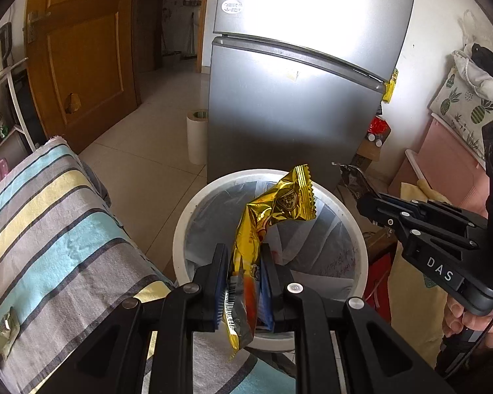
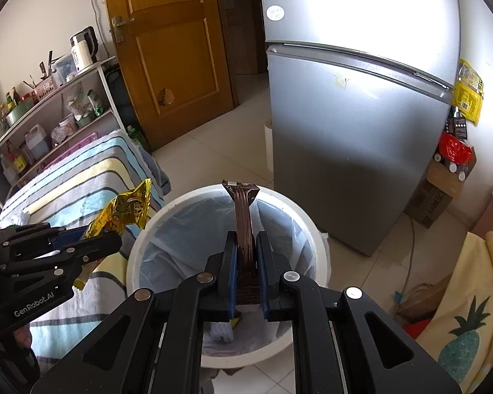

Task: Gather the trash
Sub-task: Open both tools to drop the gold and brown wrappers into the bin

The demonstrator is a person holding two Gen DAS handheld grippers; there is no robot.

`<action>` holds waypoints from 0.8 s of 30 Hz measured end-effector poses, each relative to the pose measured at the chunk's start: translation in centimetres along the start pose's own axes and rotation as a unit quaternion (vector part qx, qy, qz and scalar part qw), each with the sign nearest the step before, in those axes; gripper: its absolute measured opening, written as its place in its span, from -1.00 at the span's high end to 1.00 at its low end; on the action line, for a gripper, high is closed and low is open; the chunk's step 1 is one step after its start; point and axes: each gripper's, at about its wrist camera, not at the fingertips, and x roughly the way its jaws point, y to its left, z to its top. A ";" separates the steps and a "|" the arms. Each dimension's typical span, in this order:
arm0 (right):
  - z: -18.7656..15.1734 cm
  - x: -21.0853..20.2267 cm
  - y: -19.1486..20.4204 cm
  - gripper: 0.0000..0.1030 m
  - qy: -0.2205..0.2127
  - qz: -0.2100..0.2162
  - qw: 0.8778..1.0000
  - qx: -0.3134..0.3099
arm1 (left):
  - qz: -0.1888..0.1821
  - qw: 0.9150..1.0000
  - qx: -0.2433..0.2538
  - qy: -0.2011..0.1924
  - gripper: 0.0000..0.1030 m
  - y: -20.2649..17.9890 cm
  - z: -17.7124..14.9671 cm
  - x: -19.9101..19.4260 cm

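Note:
My left gripper [image 1: 245, 256] is shut on a crumpled gold foil wrapper [image 1: 276, 210] and holds it over the white trash bin [image 1: 358, 229], which has a clear liner. My right gripper [image 2: 246, 246] is shut on a dark brown wrapper [image 2: 243, 216] and holds it upright above the same bin [image 2: 315, 239]. In the right wrist view the left gripper [image 2: 88, 234] shows at the left with the gold wrapper [image 2: 125, 210]. In the left wrist view the right gripper [image 1: 364, 197] shows at the right with the brown wrapper [image 1: 353, 177]. Some trash lies in the bin's bottom.
A striped cloth-covered surface [image 1: 49, 216] stands left of the bin, with a small green packet [image 1: 6, 331] on it. A silver fridge [image 1: 295, 98] stands right behind the bin. A paper roll [image 1: 197, 134], a wooden door [image 2: 167, 49] and a cluttered shelf [image 2: 49, 108] lie further back.

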 end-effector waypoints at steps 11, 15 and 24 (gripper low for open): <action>-1.0 2.5 -0.9 0.77 0.036 -0.002 0.999 0.011 | 0.011 1.000 -0.008 0.023 0.62 -0.1 -0.3 2.2; -1.2 3.0 -1.1 0.77 0.041 -0.005 0.999 0.015 | 0.016 0.999 -0.008 0.027 0.60 0.0 -0.3 2.6; -1.2 3.0 -1.2 0.49 0.040 -0.014 0.999 0.019 | 0.010 1.000 -0.017 0.024 0.16 0.1 -0.2 2.6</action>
